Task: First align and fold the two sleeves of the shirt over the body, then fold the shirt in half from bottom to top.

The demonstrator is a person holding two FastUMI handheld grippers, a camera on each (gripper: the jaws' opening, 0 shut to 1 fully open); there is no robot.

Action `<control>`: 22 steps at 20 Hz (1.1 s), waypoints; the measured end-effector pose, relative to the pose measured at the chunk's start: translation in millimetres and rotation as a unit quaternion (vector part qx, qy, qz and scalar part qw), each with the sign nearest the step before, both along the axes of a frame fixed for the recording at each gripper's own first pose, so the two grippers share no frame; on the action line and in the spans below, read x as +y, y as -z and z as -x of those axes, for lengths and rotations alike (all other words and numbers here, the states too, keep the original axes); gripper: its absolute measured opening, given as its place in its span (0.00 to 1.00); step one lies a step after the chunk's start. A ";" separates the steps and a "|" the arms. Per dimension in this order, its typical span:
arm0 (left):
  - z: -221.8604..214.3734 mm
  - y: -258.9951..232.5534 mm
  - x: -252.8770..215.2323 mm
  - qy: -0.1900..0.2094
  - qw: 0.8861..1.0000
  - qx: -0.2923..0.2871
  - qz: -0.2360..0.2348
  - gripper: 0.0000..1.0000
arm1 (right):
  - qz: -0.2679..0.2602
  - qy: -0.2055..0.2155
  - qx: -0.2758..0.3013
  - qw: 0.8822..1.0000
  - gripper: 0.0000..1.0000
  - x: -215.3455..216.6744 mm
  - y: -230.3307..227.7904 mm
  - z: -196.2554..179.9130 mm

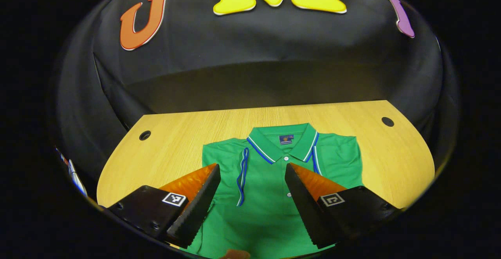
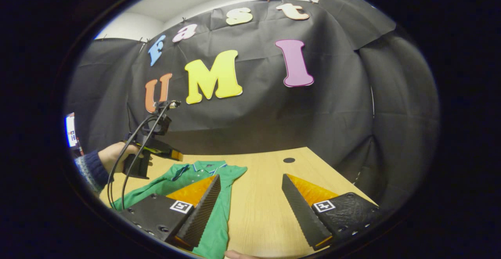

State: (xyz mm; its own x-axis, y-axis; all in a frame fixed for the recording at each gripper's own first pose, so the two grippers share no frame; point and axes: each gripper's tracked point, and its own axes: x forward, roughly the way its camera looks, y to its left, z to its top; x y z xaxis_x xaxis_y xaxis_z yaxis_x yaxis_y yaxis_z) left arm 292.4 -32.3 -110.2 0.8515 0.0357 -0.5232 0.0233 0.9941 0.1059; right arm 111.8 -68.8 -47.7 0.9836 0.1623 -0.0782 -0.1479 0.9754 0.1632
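Green shirt [image 1: 270, 196], unreadable collar label [image 1: 286, 139]

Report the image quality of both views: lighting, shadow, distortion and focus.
Left gripper view: even light on the green shirt, which is sharp; the table edges bow from fisheye distortion; a soft shadow band crosses the booth wall behind. Right gripper view: dimmer overall, a bright ceiling strip at top, the wall folds curve strongly; the left hand-held gripper and the hand holding it sit small and slightly soft near the edge.
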 end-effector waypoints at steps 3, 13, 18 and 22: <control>38.9 -37.9 1.2 0.003 0.999 -0.038 -0.005 1.00 | 0.002 -0.001 0.003 1.000 0.96 10.0 -7.8 11.9; 180.9 -95.0 55.1 0.022 0.991 -0.130 0.030 1.00 | 0.026 -0.015 -0.032 0.999 0.95 52.3 -54.5 71.3; 242.0 -58.3 86.1 0.010 0.989 -0.137 0.044 1.00 | 0.069 0.024 -0.033 0.997 0.96 41.4 -49.4 104.8; 285.9 -20.0 108.4 -0.018 0.988 -0.149 0.035 1.00 | 0.086 0.044 -0.003 0.995 0.96 39.1 -9.4 133.4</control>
